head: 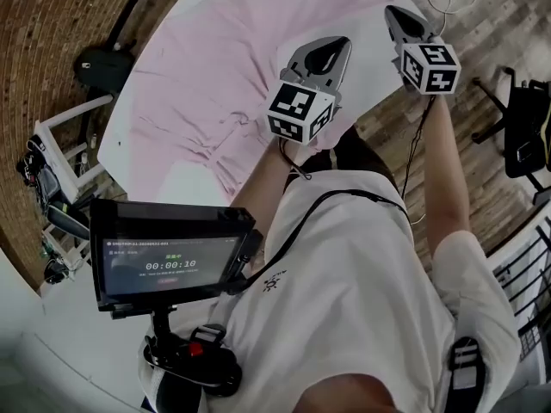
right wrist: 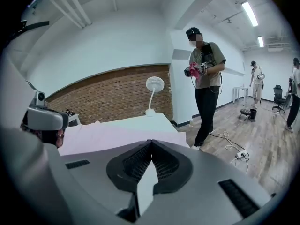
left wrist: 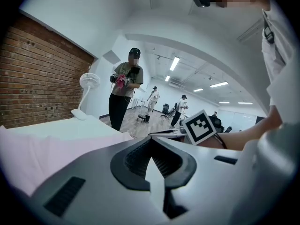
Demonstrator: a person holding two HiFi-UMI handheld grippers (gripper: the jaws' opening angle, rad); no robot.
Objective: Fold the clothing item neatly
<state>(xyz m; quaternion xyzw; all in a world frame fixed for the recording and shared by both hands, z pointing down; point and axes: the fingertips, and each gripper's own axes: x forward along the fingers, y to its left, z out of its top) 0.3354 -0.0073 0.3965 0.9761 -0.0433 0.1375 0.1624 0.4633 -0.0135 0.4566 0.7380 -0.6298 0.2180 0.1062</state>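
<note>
pink garment (head: 215, 67) lies spread, rumpled, on a table (head: 116, 144). left gripper (head: 331, 50) and right gripper (head: 396, 17) hover by its near edge, jaws together, empty. likely light, limp cloth (pinch the corners).

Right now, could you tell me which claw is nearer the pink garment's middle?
Left. The left claw hangs above the pink garment; the right claw is out by the table edge.
</note>
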